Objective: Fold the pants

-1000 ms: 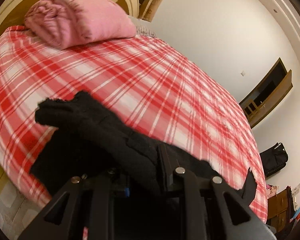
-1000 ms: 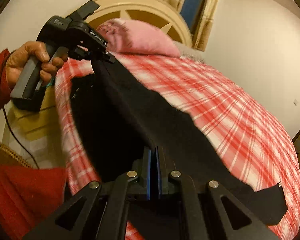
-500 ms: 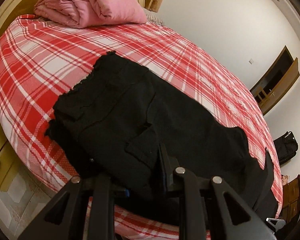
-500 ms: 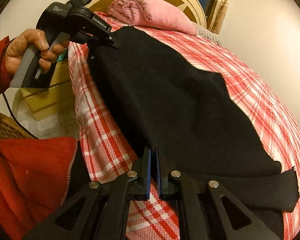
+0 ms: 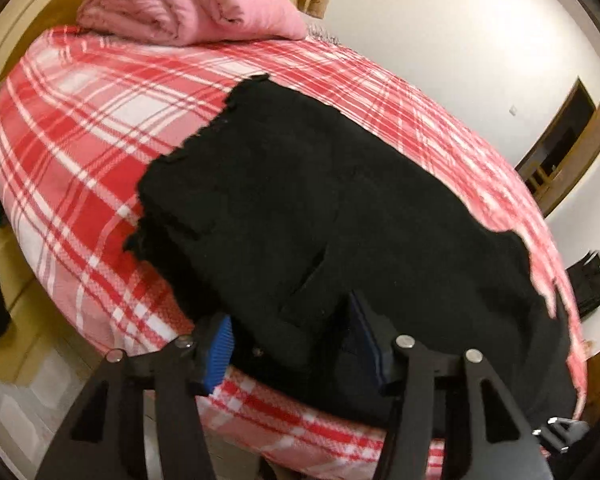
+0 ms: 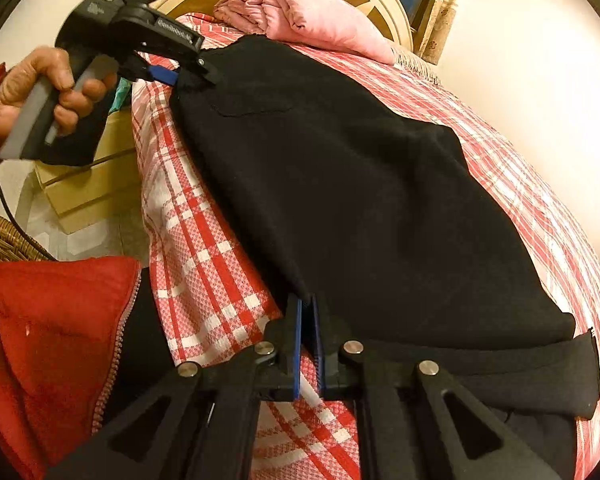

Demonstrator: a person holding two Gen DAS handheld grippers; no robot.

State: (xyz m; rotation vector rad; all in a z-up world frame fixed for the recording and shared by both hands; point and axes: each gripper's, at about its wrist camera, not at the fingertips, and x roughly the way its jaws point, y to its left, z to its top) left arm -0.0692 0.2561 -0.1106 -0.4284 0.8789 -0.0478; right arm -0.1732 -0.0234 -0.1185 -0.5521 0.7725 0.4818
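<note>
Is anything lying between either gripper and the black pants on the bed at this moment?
Nothing visible does. The left gripper has its jaws open with the edge of the pants between them. The right gripper is nearly shut at the pants' near edge over the plaid bedspread.

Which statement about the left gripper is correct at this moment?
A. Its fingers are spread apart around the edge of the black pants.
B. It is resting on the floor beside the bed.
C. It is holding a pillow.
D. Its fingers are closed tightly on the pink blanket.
A: in the left wrist view, the left gripper has its blue-padded fingers spread wide, with the edge of the black pants lying between them.
</note>
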